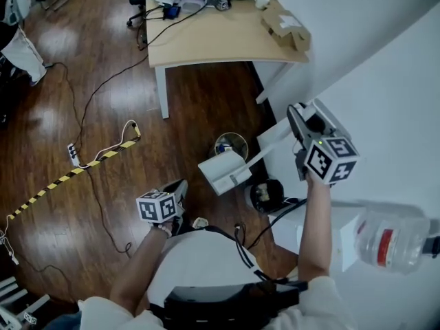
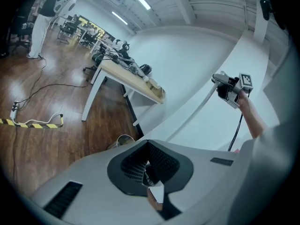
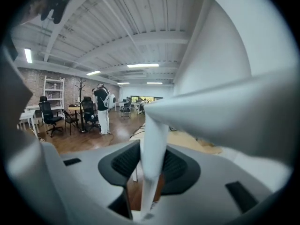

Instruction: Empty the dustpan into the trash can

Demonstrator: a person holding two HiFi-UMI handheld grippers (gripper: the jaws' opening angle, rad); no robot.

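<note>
The right gripper (image 1: pixel 297 119) was raised at the right side, and its jaws were clamped on the long white handle (image 3: pixel 152 153) of the dustpan (image 1: pixel 223 172). In the right gripper view the handle stood upright between the two dark pads and ran away from them. The pan hung at the far end of the handle, well beyond the right jaws and lower than them, above the wooden floor (image 1: pixel 103 81). The trash can (image 1: pixel 234 137), a round one with a liner inside, stood on the floor just past the pan as seen from the jaws. From above, the pan's edge came close to the rim, but whether it was over the opening could not be told.

The left gripper (image 1: pixel 180 186) was held low, well apart from the dustpan. Its jaws were together, with nothing gripped between them. They pointed toward the trash can, which showed just over their tips in the left gripper view.

Beyond the trash can stood a light worktop (image 1: pixel 220 43) with cables and a cardboard box (image 1: pixel 285 25) on it. A water bottle (image 1: pixel 392 243) lay behind the right jaws, near the person's elbow.
</note>
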